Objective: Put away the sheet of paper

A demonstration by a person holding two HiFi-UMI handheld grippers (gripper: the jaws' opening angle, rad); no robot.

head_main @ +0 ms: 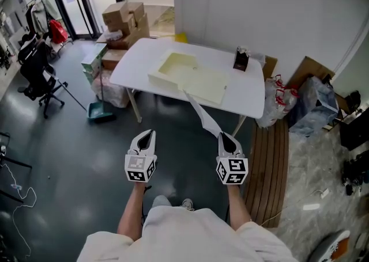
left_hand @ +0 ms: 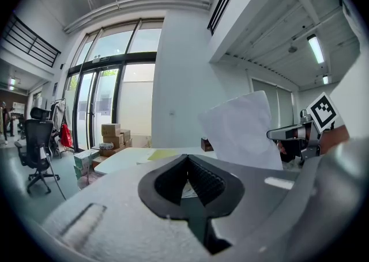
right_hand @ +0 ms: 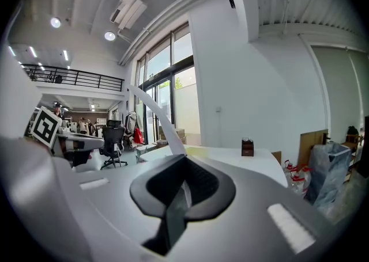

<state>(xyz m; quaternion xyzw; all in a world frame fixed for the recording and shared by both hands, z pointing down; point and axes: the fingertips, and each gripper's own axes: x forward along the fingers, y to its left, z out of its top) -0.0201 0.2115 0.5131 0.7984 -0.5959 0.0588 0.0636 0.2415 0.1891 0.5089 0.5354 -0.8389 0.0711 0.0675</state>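
Observation:
A white sheet of paper [head_main: 202, 113] is pinched at its near edge by my right gripper [head_main: 225, 136], which is shut on it. The sheet stands edge-on and reaches toward the white table [head_main: 140, 57]. In the right gripper view the paper [right_hand: 154, 109] curves up and left out of the closed jaws. My left gripper [head_main: 150, 133] hangs level with the right one, shut, with nothing held. From the left gripper view the paper [left_hand: 242, 131] shows broadside. A shallow cream tray [head_main: 190, 73] lies open on the table.
A small dark box [head_main: 241, 59] stands at the table's far right. Cardboard boxes [head_main: 124, 20] are stacked behind it on the left, with a dustpan [head_main: 101, 111] and an office chair [head_main: 36, 71] nearby. Wooden slats [head_main: 270, 163] and bags [head_main: 277, 101] lie to the right.

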